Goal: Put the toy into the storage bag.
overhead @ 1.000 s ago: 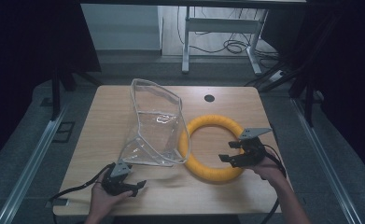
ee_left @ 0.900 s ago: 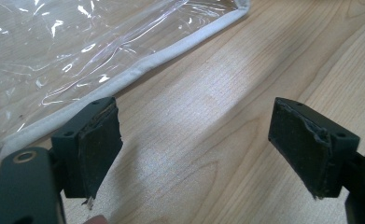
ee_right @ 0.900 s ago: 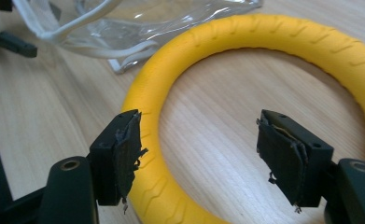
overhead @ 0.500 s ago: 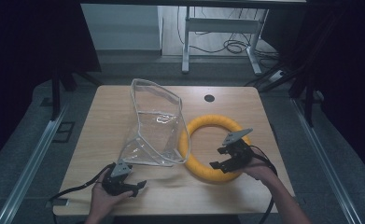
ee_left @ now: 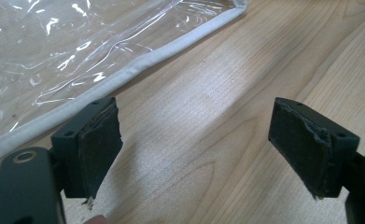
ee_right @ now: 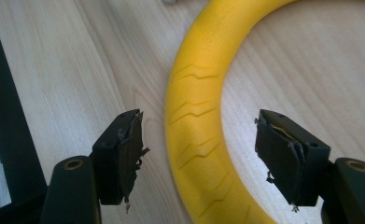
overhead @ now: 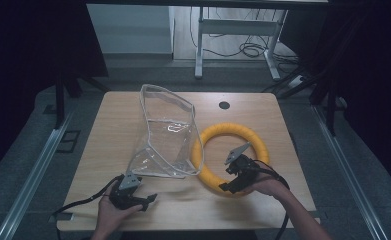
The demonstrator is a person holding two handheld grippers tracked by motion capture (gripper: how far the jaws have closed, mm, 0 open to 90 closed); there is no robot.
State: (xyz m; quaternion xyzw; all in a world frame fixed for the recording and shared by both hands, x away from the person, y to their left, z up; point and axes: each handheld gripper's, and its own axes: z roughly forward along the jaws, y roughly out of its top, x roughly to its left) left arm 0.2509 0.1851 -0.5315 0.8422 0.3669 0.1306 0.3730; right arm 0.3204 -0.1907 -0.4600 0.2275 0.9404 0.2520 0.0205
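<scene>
With its jaws wide apart, having just narrowed slightly, and gripping nothing, the right gripper (overhead: 229, 181) should straddle the near rim of the yellow ring (overhead: 231, 129) at about five o'clock on the table (overhead: 293, 150), then squeeze squarely.

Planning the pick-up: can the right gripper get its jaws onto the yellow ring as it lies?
Probably yes: the right gripper is open astride the yellow ring, with nothing between pads and rim.
</scene>
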